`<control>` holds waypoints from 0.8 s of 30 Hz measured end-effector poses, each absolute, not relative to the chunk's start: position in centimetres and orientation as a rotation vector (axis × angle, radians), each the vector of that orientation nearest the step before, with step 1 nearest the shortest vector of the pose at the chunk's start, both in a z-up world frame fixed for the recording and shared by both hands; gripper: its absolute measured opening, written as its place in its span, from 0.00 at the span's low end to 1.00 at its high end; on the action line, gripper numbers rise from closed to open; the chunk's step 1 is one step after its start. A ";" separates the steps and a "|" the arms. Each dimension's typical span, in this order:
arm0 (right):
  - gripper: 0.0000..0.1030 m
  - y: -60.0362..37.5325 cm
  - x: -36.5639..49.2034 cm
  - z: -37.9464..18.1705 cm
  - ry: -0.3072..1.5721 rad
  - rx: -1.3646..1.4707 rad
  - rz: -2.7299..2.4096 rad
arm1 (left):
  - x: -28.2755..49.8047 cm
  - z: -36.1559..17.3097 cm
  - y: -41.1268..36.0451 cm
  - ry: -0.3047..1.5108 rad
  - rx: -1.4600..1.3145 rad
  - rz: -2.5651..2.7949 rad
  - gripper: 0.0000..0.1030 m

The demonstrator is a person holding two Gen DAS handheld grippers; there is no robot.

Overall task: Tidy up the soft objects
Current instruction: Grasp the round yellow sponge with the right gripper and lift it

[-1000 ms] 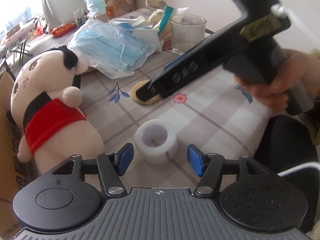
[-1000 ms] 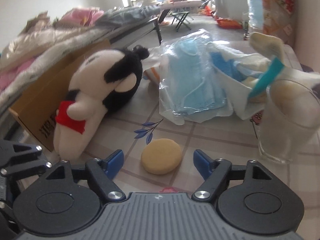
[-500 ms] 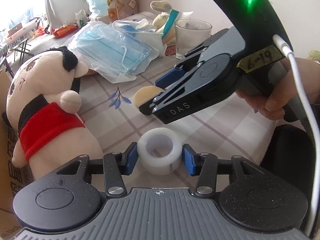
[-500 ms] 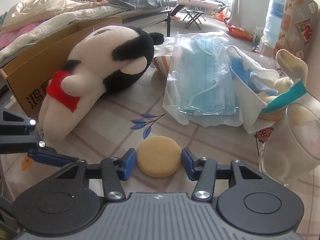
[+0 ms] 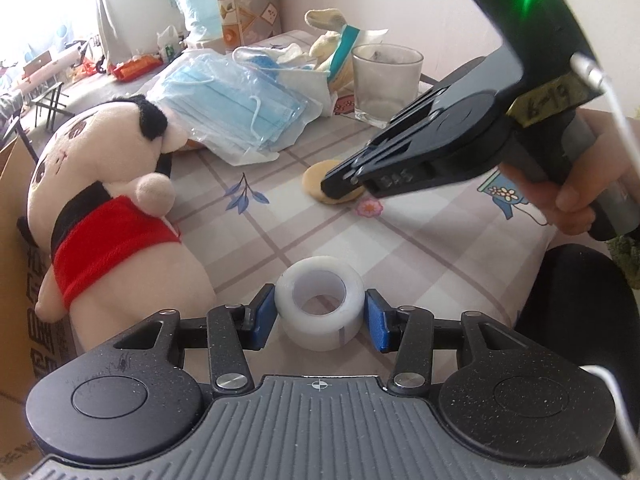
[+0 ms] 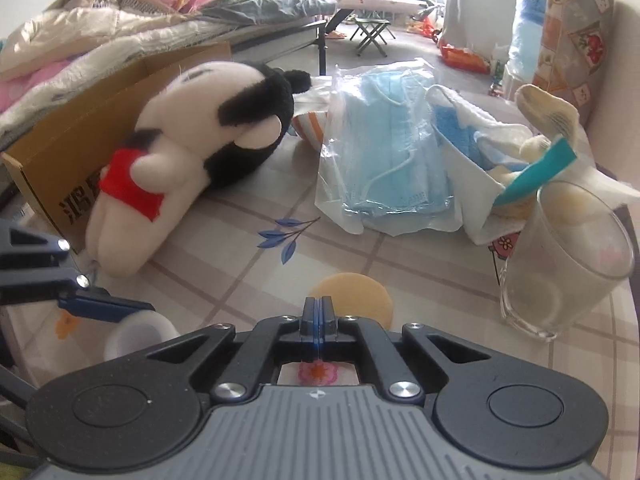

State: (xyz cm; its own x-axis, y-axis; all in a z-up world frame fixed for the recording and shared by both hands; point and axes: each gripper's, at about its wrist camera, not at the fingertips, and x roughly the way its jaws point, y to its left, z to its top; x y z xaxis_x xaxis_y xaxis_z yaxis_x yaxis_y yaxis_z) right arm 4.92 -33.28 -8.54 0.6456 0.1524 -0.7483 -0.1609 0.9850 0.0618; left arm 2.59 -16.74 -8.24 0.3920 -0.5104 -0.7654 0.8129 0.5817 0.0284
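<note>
A white tape roll (image 5: 320,312) stands on the checked tablecloth, and my left gripper (image 5: 319,320) is shut on it, one blue pad pressing each side. The roll also shows at the lower left of the right wrist view (image 6: 136,332). A round tan sponge puff (image 6: 356,292) lies flat on the cloth. My right gripper (image 6: 318,310) is shut, pads together with nothing between them, its tips at the puff's near edge. In the left wrist view the right gripper (image 5: 340,184) covers part of the puff (image 5: 316,176).
A white, black and red plush toy (image 5: 108,208) leans on a cardboard box (image 6: 80,152) at the table's left edge. A bag of blue masks (image 5: 236,100), a cream plush with a teal ribbon (image 5: 328,40) and a glass (image 6: 560,264) crowd the far side.
The left jaws closed onto the tape roll. The right jaws went from wide around the puff to fully shut, and the puff now lies just beyond their tips.
</note>
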 end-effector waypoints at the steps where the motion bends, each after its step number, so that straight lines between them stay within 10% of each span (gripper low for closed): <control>1: 0.02 -33.4 4.8 -8.4 0.845 0.006 0.177 | 2.6 -8.2 -16.6 0.790 0.434 -0.874 0.45; 6: 0.18 -34.1 4.7 -8.1 0.843 0.036 0.145 | 2.6 -8.1 -16.0 0.793 0.413 -0.865 0.45; 10: 0.61 -34.5 4.6 -8.5 0.826 0.025 0.111 | 2.7 -8.2 -15.5 0.806 0.394 -0.864 0.45; 21: 0.68 -33.0 5.5 -10.0 0.860 -0.051 0.131 | 3.3 -8.6 -14.0 0.825 0.340 -0.869 0.45; 24: 0.54 -32.9 5.4 -9.8 0.864 -0.051 0.124 | 3.4 -8.5 -13.8 0.828 0.327 -0.873 0.45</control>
State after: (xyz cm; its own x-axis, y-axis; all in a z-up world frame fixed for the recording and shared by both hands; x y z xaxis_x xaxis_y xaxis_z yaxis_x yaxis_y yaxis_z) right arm 5.41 -32.90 -9.79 0.6429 0.0882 -0.7609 -0.1293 0.9916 0.0058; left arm 3.41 -13.78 -8.55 0.3654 -0.5450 -0.7547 0.7824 0.6190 -0.0682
